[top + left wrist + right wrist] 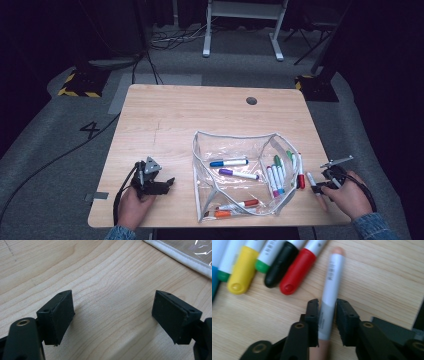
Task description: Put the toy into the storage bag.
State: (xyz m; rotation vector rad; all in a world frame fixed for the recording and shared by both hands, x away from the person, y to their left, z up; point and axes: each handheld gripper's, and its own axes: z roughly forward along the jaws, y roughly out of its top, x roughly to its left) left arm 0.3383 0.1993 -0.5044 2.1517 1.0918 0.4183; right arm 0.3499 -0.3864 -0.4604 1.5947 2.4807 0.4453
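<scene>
Near the bench's front right corner, right gripper (327,315) in a hand, low over the wood, jaws narrowed around a peach-capped marker (331,287). Left pad against the white barrel; right pad just beside it, contact there hard to tell. Marker lying flat on the bench (165,115), close to the right edge, peach cap under the jaws and the other peach end pointing away from the gripper. Seen from the high view at (316,186), just outside the pouch's right side.

Near the front left corner, left gripper (152,181) in the other hand, resting low on the wood, jaws spread wide with nothing between them but bare bench. White-bound edge of the pouch at the upper right of its own view.

Just left of the held marker in the right gripper view, a row of capped ends side by side: red marker (298,271), black marker (280,263), a green one, yellow marker (243,270), then more green and blue at the frame's edge.

Further in, toward the middle of the front half, clear pouch (235,142) lying open with a white zip border. Inside or under the plastic: an orange and a red marker near its front corner, a purple and a blue one near the middle, a cluster of pink, blue and green ones along its right side.

At the far edge, right of centre, a small dark round hole (251,100) in the bench.
</scene>
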